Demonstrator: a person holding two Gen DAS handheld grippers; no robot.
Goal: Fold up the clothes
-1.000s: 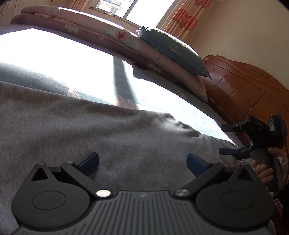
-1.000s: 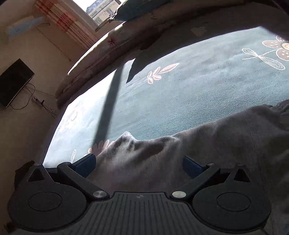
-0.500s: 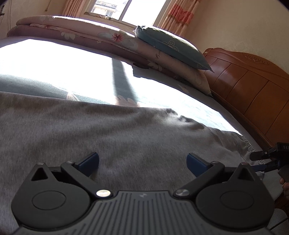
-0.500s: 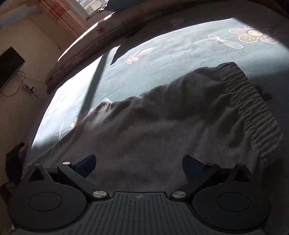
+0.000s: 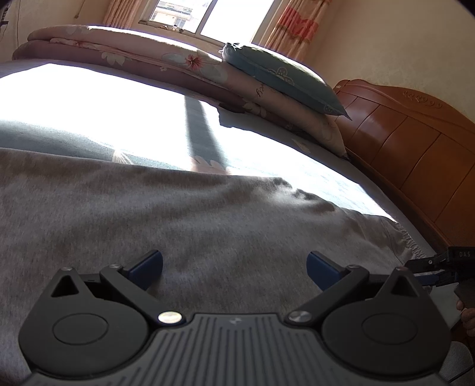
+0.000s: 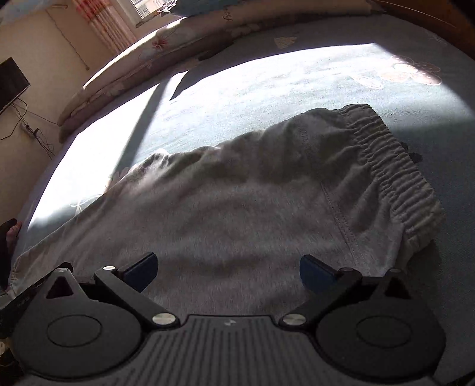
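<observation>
One grey garment, the trousers [image 6: 243,207], lies spread flat on the bed [image 6: 267,89], its single gathered elastic waistband [image 6: 397,169] at the right end in the right wrist view. The cloth is mostly smooth, with a few soft wrinkles near the upper edge.

Two claws are in view. The left claw [image 5: 234,267] hovers low over the trousers with its two blue-tipped fingers [image 5: 147,267] spread wide apart and nothing between them. The right claw [image 6: 228,268] also sits over the grey cloth, its two fingers [image 6: 314,271] likewise held wide apart and empty. In the left wrist view the right claw [image 5: 427,271] shows at the right edge, just beside the waistband [image 5: 406,240] corner, with part of a hand [image 5: 467,317] behind it.

At the far side of the bed lies one long floral quilt roll [image 5: 124,56], with one blue pillow [image 5: 282,80] on top of it. One wooden headboard [image 5: 415,154] stands at the right. One dark screen [image 6: 10,83] hangs on the wall. Strong sunlight from one window [image 5: 204,14] washes out much of the bed.
</observation>
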